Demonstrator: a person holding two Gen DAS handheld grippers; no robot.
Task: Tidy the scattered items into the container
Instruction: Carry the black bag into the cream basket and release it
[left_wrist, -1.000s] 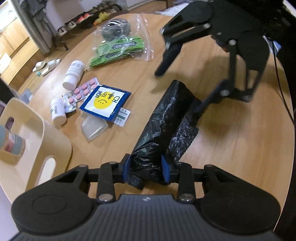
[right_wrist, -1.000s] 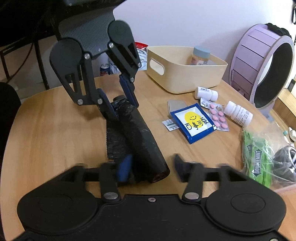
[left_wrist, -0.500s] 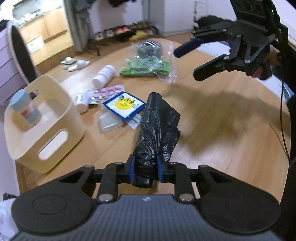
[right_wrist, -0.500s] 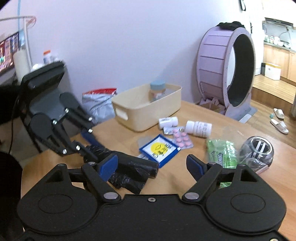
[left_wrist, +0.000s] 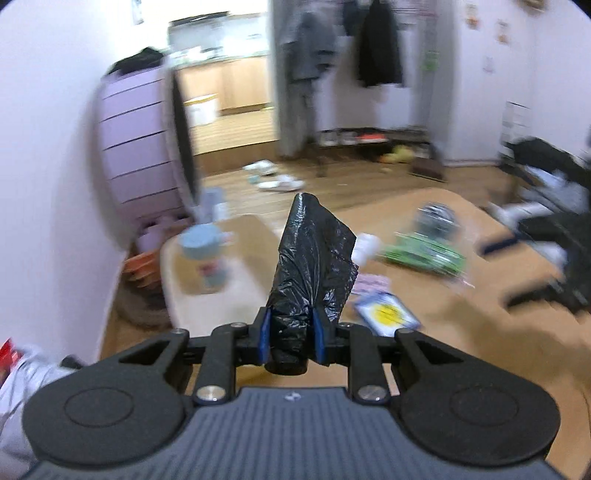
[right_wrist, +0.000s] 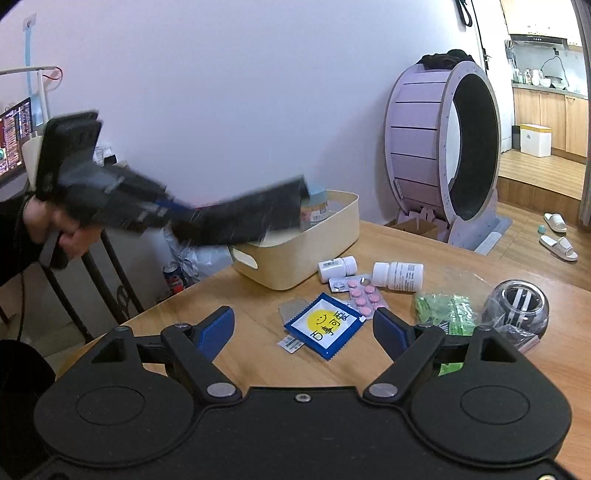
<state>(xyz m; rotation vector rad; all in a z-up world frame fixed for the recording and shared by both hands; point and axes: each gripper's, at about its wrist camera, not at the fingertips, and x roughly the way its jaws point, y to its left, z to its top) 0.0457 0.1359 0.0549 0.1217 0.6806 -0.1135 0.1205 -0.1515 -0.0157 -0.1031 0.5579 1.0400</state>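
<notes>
Above the cream container (right_wrist: 295, 254), at ten o'clock from the open, empty right gripper (right_wrist: 303, 328), the left gripper (left_wrist: 290, 334) clamps a black bag roll (left_wrist: 314, 266). The loose plastic could catch the rim and spill onto the desk (right_wrist: 461, 266), where bottles and packets lie.

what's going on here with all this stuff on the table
A person is tidying scattered items into a cream bin using a handheld gripper in each hand. The left gripper is shut on a roll of black bin bags and holds it over the bin, which already contains a jar. The right gripper is open and empty above the table, where pill bottles, a blister pack and a blue sachet lie outside the bin.
</notes>
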